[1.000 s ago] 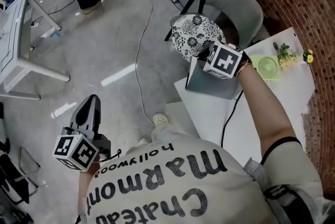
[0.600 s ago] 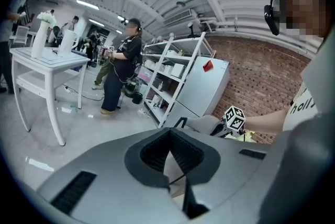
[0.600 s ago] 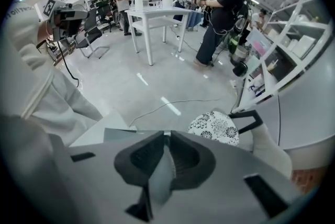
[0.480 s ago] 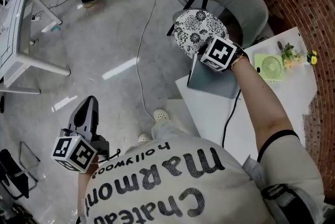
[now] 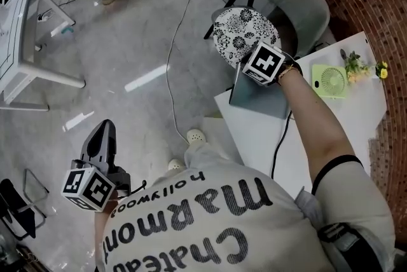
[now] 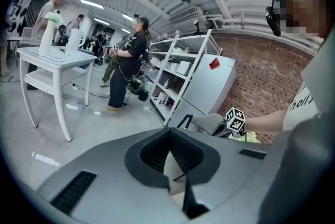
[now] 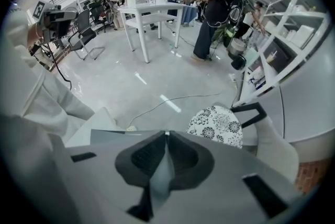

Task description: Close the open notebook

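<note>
The grey notebook (image 5: pixel 259 101) lies at the far left corner of the white table (image 5: pixel 331 131), and only its grey cover shows. My right gripper (image 5: pixel 247 74) points steeply down at the notebook's far edge, under its marker cube. In the right gripper view its jaws (image 7: pixel 166 138) are closing with a thin edge of the grey cover (image 7: pixel 107 137) pinched between the pads. My left gripper (image 5: pixel 105 129) hangs low at my left side over the floor. It is shut with nothing in it, as the left gripper view (image 6: pixel 169 133) shows.
A grey chair with a floral cushion (image 5: pixel 240 35) stands just beyond the table corner. A green fan (image 5: pixel 329 81) and small flowers (image 5: pixel 351 66) sit at the table's far side. A black cable (image 5: pixel 278 140) crosses the table. A white table (image 5: pixel 22 42) stands far left.
My right gripper has sunk a little toward the table with the grey cover in its jaws. The left gripper has hardly moved.
</note>
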`<state>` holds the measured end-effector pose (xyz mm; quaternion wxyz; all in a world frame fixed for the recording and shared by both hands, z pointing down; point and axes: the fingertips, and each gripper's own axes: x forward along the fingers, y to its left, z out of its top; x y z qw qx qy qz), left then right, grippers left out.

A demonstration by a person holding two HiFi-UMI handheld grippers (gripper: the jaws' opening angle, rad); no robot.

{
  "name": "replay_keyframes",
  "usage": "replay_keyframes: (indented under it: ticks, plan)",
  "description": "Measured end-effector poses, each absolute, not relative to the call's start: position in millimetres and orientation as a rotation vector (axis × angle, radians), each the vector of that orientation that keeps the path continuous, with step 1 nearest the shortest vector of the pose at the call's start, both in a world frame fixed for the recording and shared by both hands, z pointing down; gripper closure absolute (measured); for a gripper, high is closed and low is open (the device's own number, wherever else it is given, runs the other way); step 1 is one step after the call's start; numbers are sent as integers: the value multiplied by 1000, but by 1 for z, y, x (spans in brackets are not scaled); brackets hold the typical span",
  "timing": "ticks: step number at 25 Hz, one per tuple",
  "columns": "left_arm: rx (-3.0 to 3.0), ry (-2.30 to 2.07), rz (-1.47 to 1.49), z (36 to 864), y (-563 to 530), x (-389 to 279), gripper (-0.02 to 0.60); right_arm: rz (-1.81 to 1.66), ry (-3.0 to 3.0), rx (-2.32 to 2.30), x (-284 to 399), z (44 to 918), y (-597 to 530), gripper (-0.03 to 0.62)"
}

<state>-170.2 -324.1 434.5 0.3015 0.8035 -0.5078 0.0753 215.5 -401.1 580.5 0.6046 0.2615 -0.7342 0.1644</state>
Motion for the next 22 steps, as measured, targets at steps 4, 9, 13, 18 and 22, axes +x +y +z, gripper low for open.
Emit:
replay_keyframes:
  ticks: [4,9,13,18,22]
  plan:
    - [2127,-1348,203,436,-327,-170,580,398,-1695,611,217,585,-402,568]
    - [2120,-1349,209,437,-327,-175,580,420,-1696,652,215,590,-403,562]
    - [2120,-1351,210,437,-326,-175,580,433,-1699,694,218,592,-404,556]
    - [2130,-1341,200,438,-325,-175,580,415,-1697,783,220,592,-407,537]
    - [2138,-1326,198,437,-321,-175,580,394,-1707,888,221,587,-407,511]
